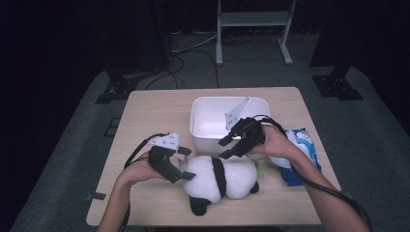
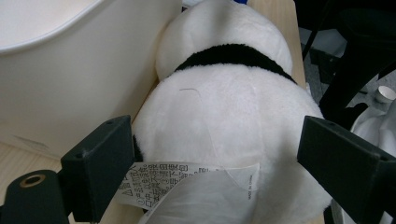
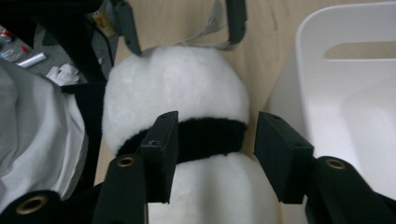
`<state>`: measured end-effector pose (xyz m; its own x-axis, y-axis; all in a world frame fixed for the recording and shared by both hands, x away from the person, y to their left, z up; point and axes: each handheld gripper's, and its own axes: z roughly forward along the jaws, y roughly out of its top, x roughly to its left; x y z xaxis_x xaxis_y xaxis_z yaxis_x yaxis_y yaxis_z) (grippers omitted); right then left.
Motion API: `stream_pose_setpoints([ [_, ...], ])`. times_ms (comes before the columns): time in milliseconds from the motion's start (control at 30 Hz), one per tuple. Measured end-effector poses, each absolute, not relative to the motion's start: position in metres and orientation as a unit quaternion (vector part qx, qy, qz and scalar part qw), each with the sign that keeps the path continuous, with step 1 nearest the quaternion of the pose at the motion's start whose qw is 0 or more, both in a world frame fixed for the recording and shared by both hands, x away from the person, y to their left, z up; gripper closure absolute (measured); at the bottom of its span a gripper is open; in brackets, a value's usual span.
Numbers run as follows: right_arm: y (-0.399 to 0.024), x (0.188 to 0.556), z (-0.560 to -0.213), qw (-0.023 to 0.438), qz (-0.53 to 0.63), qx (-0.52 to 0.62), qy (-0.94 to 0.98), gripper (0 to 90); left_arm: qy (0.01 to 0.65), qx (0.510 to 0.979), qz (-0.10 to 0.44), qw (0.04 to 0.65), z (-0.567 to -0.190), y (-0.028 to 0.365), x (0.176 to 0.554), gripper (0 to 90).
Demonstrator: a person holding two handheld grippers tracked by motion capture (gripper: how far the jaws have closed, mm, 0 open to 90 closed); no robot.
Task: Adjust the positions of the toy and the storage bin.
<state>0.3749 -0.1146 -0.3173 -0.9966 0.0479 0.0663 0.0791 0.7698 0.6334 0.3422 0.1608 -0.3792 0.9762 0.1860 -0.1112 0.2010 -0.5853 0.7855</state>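
A black-and-white panda plush [image 1: 227, 179] lies on its side on the wooden table [image 1: 145, 111], just in front of a white bin [image 1: 203, 142]. My left gripper [image 1: 186, 163] is at the plush's left end. In the left gripper view its jaws [image 2: 215, 126] stand wide on either side of the plush [image 2: 224, 93], above a printed fabric label [image 2: 187, 186], and the fur is not squeezed. My right gripper [image 1: 224, 149] hovers over the plush's right part beside the bin. Its jaws [image 3: 217, 119] are open, and the plush [image 3: 177, 84] with its black band lies below the gap.
The bin's wall [image 2: 70, 84] runs close along the plush, and its rim [image 3: 308, 46] is right beside my right gripper. A blue-and-white packet [image 1: 302, 145] lies at the table's right edge under the right forearm. Stands and cables are on the floor beyond the table.
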Motion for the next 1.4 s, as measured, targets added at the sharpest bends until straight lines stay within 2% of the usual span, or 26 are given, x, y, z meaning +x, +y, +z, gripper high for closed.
stream_pose_setpoints([
  [67,-0.11,0.371,-0.323,0.036,-0.322,-0.028,-0.946,41.8,0.111,0.89,-0.008,0.442,-0.379,0.162,0.342,9.7],
  [333,-0.098,0.365,-0.345,0.054,-0.281,-0.021,-0.958,32.8,0.112,0.89,-0.006,0.442,-0.378,0.164,0.342,9.8],
  [700,-0.086,0.363,-0.366,0.046,-0.247,-0.007,-0.968,25.3,0.112,0.892,-0.004,0.439,-0.379,0.167,0.343,9.8],
  [1200,-0.067,0.357,-0.389,0.047,-0.197,0.008,-0.979,3.2,0.117,0.891,-0.003,0.439,-0.379,0.17,0.344,9.8],
  [1400,-0.059,0.355,-0.4,0.048,-0.18,0.008,-0.983,0.3,0.118,0.891,-0.004,0.438,-0.379,0.17,0.344,9.8],
])
